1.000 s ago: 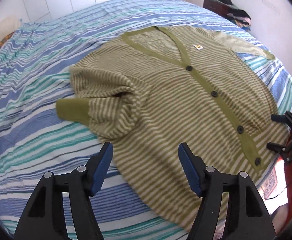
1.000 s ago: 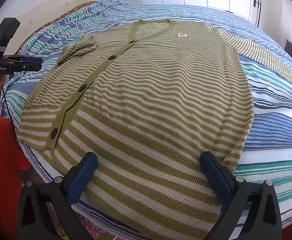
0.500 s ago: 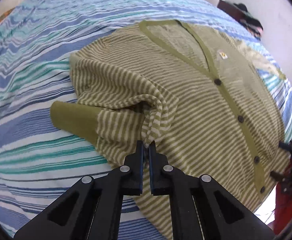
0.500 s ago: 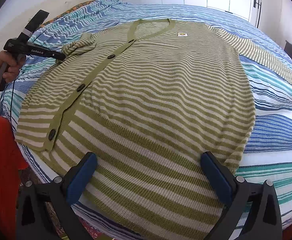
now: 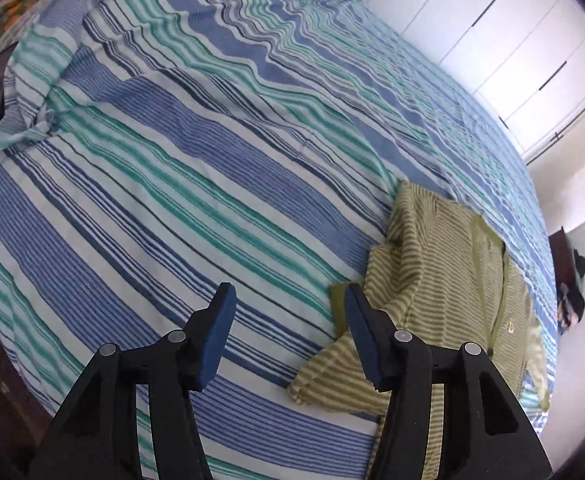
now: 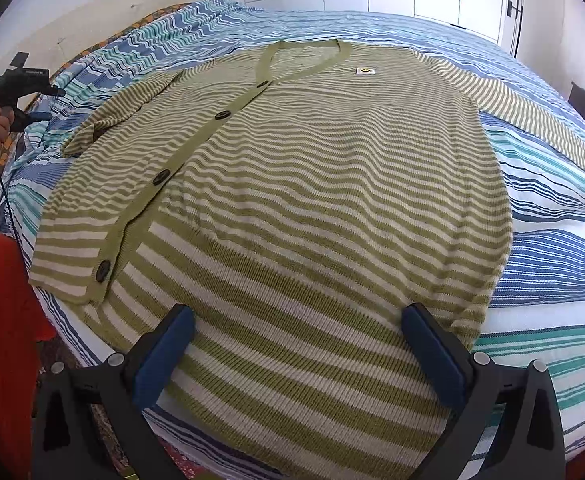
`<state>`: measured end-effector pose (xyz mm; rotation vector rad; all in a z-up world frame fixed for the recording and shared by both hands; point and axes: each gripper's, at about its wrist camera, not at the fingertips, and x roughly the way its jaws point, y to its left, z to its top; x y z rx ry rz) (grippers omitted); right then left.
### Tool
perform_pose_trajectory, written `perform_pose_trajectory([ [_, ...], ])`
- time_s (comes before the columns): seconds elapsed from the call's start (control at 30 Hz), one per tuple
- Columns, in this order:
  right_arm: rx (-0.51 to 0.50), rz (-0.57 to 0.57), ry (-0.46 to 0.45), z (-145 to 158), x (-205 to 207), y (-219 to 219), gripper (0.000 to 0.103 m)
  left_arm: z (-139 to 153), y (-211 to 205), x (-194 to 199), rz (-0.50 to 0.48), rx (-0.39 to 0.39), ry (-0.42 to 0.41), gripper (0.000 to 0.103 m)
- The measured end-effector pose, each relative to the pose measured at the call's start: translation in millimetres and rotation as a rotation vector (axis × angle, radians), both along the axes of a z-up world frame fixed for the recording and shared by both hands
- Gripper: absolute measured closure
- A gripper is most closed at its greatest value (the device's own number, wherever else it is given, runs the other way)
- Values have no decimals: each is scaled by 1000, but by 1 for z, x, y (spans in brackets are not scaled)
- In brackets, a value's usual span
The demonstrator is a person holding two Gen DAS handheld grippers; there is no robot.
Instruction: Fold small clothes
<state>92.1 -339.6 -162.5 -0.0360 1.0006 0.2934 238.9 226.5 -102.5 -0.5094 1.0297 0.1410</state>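
Toward the lower middle of the left wrist view, the left tool [image 5: 288, 316] has just reopened with nothing between its jaws, after pinching the cardigan's [image 6: 292, 184] sleeve [image 5: 372, 344] and swinging aside; the sleeve fold looks unfinished. Rightwards, the cardigan lies flat on the striped bed [image 6: 552, 248], the right tool [image 6: 298, 340] gaping empty above its hem, nothing obstructing.
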Motion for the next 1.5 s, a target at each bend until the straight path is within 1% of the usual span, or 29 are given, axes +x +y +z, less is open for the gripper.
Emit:
perform_pose_trajectory([
  [0.1,-5,1,-5,-1,-1,0,0,-19,-28,-8,-229,119,34,46],
  [0.13,-8,2,-6,-1,-1,1,0,-21,-37,-15,-287,122,25,44],
  [0.17,-11,2,-6,-1,-1,1,0,-21,-44,-23,-333,83,9,42],
  [0.2,-14,3,-7,-1,-1,1,0,-19,-50,-30,-372,26,-15,34],
  [0.23,-17,3,-8,-2,-1,2,0,-17,-56,-35,-397,-15,-46,22],
  [0.27,-20,2,-9,-2,0,2,0,-16,-62,-37,-408,-17,-73,15],
  [0.3,-24,1,-11,-3,0,3,0,-17,-69,-37,-410,18,-88,6],
  [0.37,-30,-1,-13,-3,0,4,0,-27,-83,-26,-389,129,-45,6],
  [0.4,-32,0,-14,-3,0,4,0,-34,-87,-18,-384,149,-15,7],
  [0.43,-33,0,-14,-3,0,5,0,-43,-91,-12,-386,141,16,22],
  [0.47,-31,0,-13,-3,0,4,0,-53,-94,-6,-396,96,62,43],
  [0.5,-30,0,-14,-3,0,4,0,-61,-95,0,-406,43,125,95],
  [0.53,-29,0,-14,-2,0,4,0,-62,-97,2,-402,10,151,94],
  [0.57,-28,1,-14,-2,0,4,0,-54,-98,1,-402,-15,119,94],
  [0.63,-27,2,-15,-2,-1,4,0,-25,-92,-6,-387,-167,31,94],
  [0.7,-25,5,-17,-2,-1,3,0,8,-71,-10,-309,-299,-68,94],
  [0.73,-24,5,-18,-2,-1,3,0,23,-57,-10,-252,-333,-107,93],
  [0.8,-24,6,-18,-3,-1,3,0,40,-21,-3,-111,-338,-142,90],
  [0.87,-22,7,-16,-3,1,3,0,40,23,5,74,-228,-117,75],
  [0.93,-20,5,-14,-3,2,3,0,22,67,9,261,-105,-27,29],
  [0.97,-20,4,-13,-3,2,3,0,9,89,4,349,-90,25,28],
  [1.0,-20,3,-13,-2,2,4,0,-4,108,-4,420,-118,63,30],
  [1.07,-19,3,-15,-2,1,4,0,-27,125,-26,485,-230,75,32],
  [1.1,-19,4,-16,-2,1,4,0,-33,124,-33,480,-253,61,32],
  [1.13,-20,5,-17,-2,0,3,0,-36,117,-38,446,-238,56,32],
  [1.3,-30,4,-21,-4,0,5,0,-30,57,-30,89,15,70,32],
  [1.37,-35,2,-22,-4,0,7,0,-31,30,-17,-19,86,73,30],
  [1.43,-40,-1,-24,-5,1,8,0,-37,18,4,-36,131,89,25],
  [1.5,-43,-3,-25,-5,1,8,0,-46,24,23,35,128,112,25],
])
